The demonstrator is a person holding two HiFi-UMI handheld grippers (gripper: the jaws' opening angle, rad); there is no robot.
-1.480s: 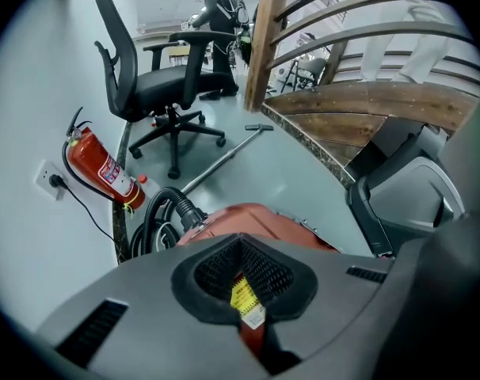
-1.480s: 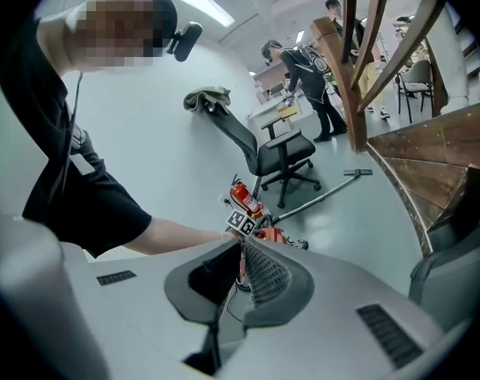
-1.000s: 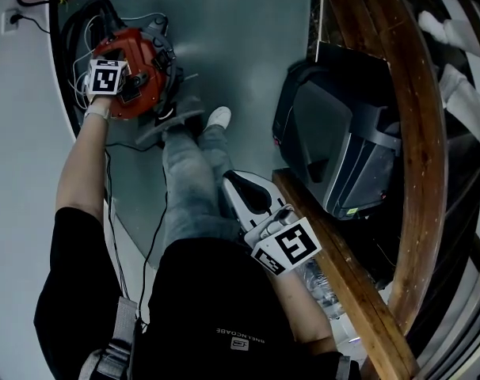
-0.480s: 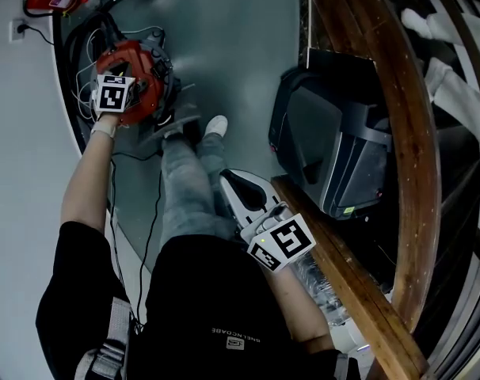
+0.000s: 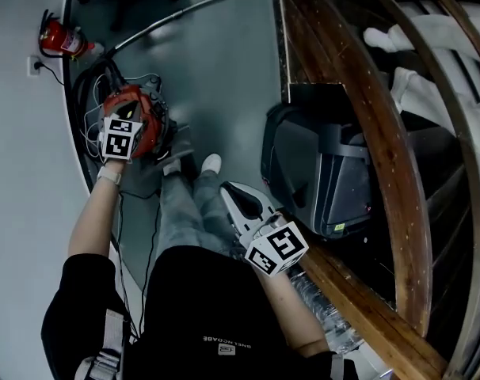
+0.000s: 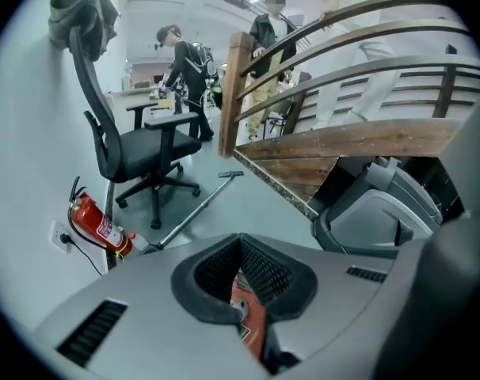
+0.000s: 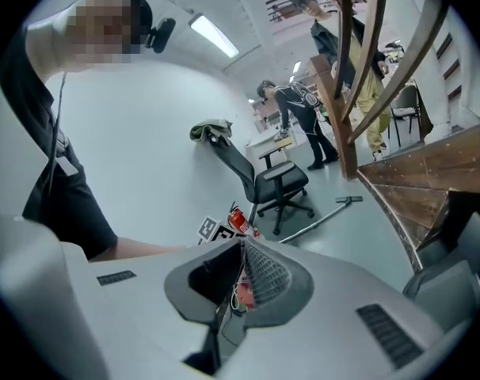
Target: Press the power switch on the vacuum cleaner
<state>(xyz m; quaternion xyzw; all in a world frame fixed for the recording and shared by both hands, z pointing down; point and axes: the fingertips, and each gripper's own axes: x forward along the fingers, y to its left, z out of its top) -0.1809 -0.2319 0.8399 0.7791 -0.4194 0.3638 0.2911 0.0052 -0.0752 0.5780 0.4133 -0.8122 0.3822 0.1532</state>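
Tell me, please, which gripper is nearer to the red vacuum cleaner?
Left. The left gripper is directly over the red vacuum cleaner, jaws together and pointing at it. The right gripper is held back beside the person's leg, well apart from it.

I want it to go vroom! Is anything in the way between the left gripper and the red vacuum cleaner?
Nothing visible is. The left gripper hangs right above the vacuum cleaner, whose red top shows just past its shut jaws.
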